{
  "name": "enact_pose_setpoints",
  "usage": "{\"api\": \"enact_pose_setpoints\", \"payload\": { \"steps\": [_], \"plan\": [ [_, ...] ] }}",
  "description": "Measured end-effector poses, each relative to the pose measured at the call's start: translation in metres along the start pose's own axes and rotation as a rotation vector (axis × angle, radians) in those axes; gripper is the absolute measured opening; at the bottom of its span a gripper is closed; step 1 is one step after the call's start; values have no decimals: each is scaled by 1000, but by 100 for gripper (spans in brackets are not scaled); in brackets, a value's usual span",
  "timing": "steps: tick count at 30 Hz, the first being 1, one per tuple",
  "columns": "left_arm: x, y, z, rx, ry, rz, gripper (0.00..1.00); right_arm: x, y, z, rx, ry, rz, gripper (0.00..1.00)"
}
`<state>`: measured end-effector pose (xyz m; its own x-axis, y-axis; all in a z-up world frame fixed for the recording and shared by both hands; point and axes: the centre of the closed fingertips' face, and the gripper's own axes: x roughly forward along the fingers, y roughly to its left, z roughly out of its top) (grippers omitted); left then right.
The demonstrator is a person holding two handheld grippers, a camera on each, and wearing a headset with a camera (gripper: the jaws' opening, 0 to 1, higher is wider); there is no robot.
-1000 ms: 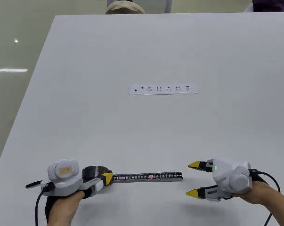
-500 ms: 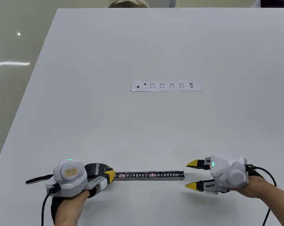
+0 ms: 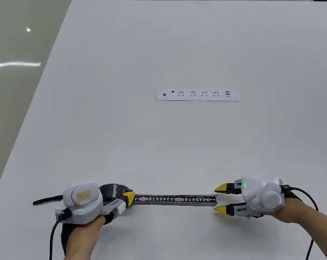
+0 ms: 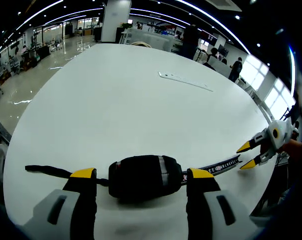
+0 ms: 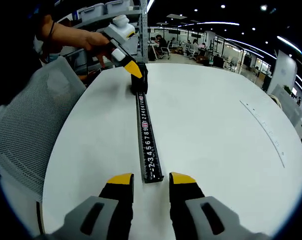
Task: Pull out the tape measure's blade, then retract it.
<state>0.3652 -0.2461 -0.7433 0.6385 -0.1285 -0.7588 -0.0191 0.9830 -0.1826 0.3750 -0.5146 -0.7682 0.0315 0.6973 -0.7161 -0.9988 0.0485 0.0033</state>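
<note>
Item 1. Black tape measure point(image 4: 140, 182), rounded case with a grey band. It lies on the table at lower centre of the left gripper view and at lower left of the head view. A thin black wrist strap point(image 4: 45, 170) trails from the case toward the left edge of the frame.

Item 2. Blade point(image 5: 146, 135), black steel tape with white numerals, drawn out flat on the table surface. In the head view it runs in a straight line rightward along the bottom of the frame. In the right gripper view it runs from lower centre up to the case at upper centre.

Item 3. Left gripper point(image 4: 140, 173), grey body with yellow-tipped jaws, lower left of the head view. The jaws are clenched on the tape measure's case, one on each side.

Item 4. Right gripper point(image 5: 152, 178), same pattern, lower right of the head view. The jaws stand a little apart and released, and the free end of the blade lies in the gap between the yellow tips. A sliver of table shows on each side of the blade, and nothing is gripped.

Item 5. Person's hands, one behind each gripper at the bottom edge of the head view, the right hand point(image 3: 299, 211) beside a black cable.

Item 6. White table point(image 3: 152, 49), matt and broad.

Item 7. White power strip point(image 3: 198, 95), long and flat, at mid-frame of the head view, well apart from the tape measure.
</note>
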Motion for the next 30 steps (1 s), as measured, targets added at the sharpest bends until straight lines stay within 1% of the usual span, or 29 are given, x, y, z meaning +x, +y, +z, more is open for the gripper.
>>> {"api": "enact_pose_setpoints", "payload": {
  "steps": [2,10,12,13,14,17,21,26,28,30],
  "plan": [
    [1,1,0,0,-1,3,70,2,0,-3,-6,1,5,24],
    [2,0,-2,2,3,4,70,8,4,-5,-27,-7,31,21],
    [2,0,-2,3,2,5,70,8,2,-5,-29,-11,26,19],
    [2,0,-2,4,0,7,70,8,2,-6,-27,-11,23,15],
    [2,-1,-1,4,-3,9,70,8,1,-5,-29,-17,18,15],
    [2,0,-1,6,-8,12,70,8,1,-5,-18,-24,13,14],
    [3,2,0,12,-19,29,69,8,1,-4,-2,-35,8,13],
    [5,1,0,8,-32,45,68,9,0,-5,1,-32,10,13],
    [5,-1,0,7,-32,50,68,9,1,-5,-2,-31,10,13],
    [7,-2,-2,10,-23,53,68,9,0,-5,-2,-30,6,13]
  ]
}}
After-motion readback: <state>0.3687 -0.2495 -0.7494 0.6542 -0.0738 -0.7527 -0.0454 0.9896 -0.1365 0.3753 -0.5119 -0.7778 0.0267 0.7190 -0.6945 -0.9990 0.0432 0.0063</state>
